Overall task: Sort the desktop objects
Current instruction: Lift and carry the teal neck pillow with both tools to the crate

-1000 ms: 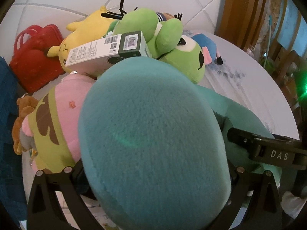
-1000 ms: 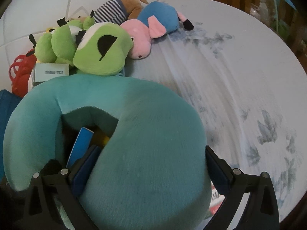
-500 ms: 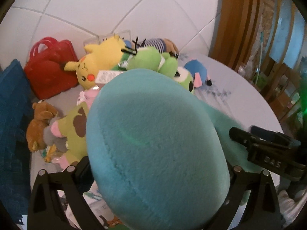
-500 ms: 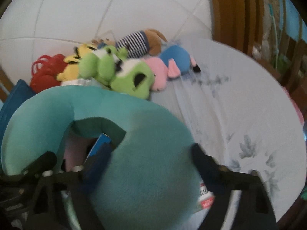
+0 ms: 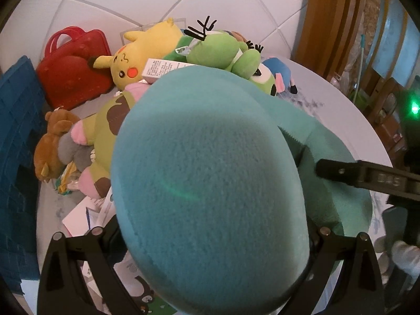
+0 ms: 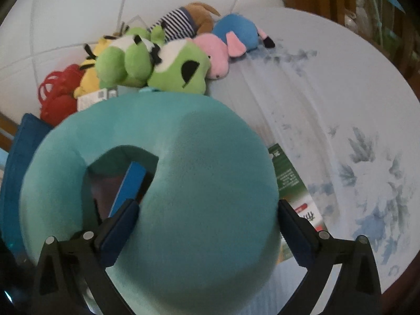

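Lifted higher than a second ago, the fuzzy teal U-shaped neck pillow (image 5: 210,178) bulges between my left gripper (image 5: 212,239) jaws, clamped above plush toys (image 5: 215,50). Right view: my right gripper (image 6: 207,225), jaws opening, straddles the pillow's rounded end.

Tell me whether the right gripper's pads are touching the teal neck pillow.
Touching. In the right wrist view both pads of the right gripper press into the sides of the teal neck pillow, with no gap showing; its jaws are opening.
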The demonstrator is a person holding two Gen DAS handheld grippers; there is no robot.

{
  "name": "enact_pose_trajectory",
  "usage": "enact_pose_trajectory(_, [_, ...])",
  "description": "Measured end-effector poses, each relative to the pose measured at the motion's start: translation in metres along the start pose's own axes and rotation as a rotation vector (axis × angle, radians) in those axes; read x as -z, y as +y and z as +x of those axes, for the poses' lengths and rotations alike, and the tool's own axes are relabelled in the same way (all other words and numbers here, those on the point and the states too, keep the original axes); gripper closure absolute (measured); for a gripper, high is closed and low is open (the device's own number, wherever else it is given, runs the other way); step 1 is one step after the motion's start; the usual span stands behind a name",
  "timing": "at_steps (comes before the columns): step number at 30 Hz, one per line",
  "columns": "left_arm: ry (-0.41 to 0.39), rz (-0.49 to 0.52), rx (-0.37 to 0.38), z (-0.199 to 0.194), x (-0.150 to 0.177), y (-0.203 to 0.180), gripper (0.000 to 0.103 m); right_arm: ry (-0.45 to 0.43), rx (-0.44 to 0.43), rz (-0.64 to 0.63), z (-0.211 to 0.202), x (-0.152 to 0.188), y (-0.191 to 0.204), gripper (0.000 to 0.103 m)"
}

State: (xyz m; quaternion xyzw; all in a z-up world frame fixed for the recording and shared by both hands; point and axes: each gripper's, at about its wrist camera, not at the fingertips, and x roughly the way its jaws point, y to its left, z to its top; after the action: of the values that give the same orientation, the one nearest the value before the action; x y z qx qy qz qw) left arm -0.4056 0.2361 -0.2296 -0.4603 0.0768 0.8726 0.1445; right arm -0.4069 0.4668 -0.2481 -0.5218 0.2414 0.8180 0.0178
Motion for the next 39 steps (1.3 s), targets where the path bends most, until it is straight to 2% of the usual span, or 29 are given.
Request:
enact_pose_trajectory(6, [0.006, -0.001, 0.0, 0.014, 0.0, 0.001, 0.003, -0.014, 0.057, -0.052, 0.02, 0.001, 0.005, 0.0])
enact_pose_trajectory(9, [-0.004, -0.003, 0.002, 0.014, 0.001, 0.001, 0.003, -0.012, 0.036, -0.034, 0.028, 0.0, -0.002, 0.0])
enact_pose_trajectory(11, [-0.011, -0.01, 0.012, 0.008, 0.001, 0.002, 0.003, -0.044, 0.053, -0.058, 0.022, 0.004, 0.001, 0.0])
enact_pose_trajectory(14, [-0.037, -0.008, 0.034, -0.011, -0.001, 0.004, 0.004, -0.132, 0.091, -0.107, -0.001, 0.021, 0.012, 0.003])
enact_pose_trajectory(19, [-0.114, -0.002, 0.058, -0.054, -0.005, 0.008, 0.004, -0.197, 0.065, -0.11, -0.04, 0.029, 0.024, 0.004])
enact_pose_trajectory(26, [-0.252, -0.03, 0.082, -0.126, -0.012, 0.031, 0.004, -0.348, 0.05, -0.169, -0.115, 0.034, 0.069, 0.005])
enact_pose_trajectory(32, [-0.365, -0.089, 0.013, -0.185, -0.01, 0.062, 0.004, -0.433, -0.016, -0.262, -0.157, 0.034, 0.122, 0.005])
enact_pose_trajectory(39, [-0.431, -0.228, -0.136, -0.237, 0.001, 0.117, 0.004, -0.435, -0.161, -0.424, -0.166, 0.025, 0.198, 0.005])
